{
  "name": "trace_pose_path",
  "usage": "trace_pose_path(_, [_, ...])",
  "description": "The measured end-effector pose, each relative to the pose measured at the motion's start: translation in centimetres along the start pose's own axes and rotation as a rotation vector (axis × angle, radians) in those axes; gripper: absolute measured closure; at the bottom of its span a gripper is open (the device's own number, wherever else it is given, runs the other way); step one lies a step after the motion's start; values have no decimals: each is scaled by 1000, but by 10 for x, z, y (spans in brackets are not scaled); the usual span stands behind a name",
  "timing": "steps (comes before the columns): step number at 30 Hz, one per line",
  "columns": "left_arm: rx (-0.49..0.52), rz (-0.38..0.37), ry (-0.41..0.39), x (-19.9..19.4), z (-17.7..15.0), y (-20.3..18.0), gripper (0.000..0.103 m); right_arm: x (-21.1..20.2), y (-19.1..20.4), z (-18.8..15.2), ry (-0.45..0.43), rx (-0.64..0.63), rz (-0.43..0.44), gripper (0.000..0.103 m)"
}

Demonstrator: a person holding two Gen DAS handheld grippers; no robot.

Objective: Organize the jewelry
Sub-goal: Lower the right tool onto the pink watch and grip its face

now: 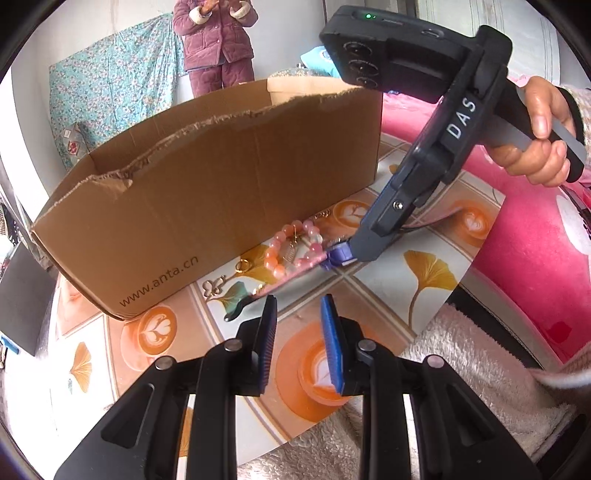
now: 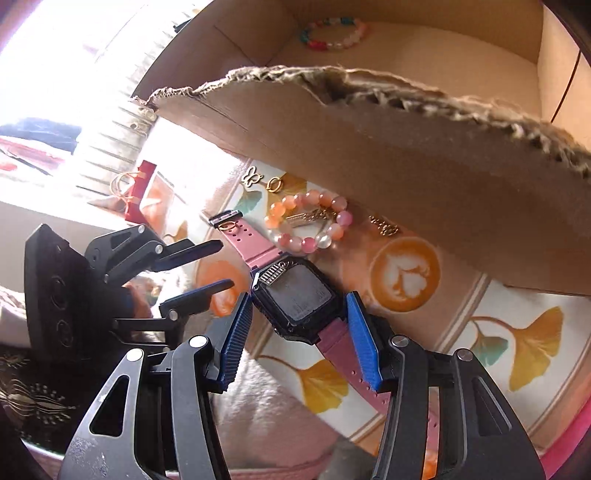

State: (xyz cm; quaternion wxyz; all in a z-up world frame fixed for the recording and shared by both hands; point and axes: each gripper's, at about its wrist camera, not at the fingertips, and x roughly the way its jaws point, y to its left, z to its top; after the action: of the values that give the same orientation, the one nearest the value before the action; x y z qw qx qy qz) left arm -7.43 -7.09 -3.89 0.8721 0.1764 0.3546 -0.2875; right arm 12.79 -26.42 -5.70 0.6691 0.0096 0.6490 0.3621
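A pink-strapped watch with a black square face lies on the patterned tablecloth in front of a cardboard box. My right gripper straddles the watch case, a blue pad on each side, and I see no firm squeeze. In the left wrist view the right gripper hides the face and only the strap shows. A pink bead bracelet, a gold ring and a butterfly charm lie beside the strap. My left gripper hovers nearby, open with nothing between its fingers.
Inside the box lies a multicoloured bead bracelet. A small gold chain sits by the box wall. A red pouch stands at the table's far side. A fluffy blanket and pink fabric border the table. A person stands behind the box.
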Motion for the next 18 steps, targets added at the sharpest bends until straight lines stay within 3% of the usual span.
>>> trace_pose_path(2, [-5, 4, -13, -4, -1, -1, 79, -4, -1, 1, 18, 22, 32, 66])
trace_pose_path(3, [-5, 7, -21, -6, 0, 0, 79, -4, -1, 2, 25, 16, 28, 66])
trace_pose_path(6, [8, 7, -43, -9, 1, -2, 79, 5, 10, 3, 43, -20, -41, 66])
trace_pose_path(8, [22, 15, -36, -5, -1, -4, 79, 0, 13, 3, 41, -31, -51, 75])
trace_pose_path(15, [8, 10, -30, -3, -4, -1, 79, 2, 48, -1, -89, -142, -150, 74])
trace_pose_path(18, [-8, 17, -28, -1, -2, 3, 79, 13, 67, -8, -130, -223, -244, 64])
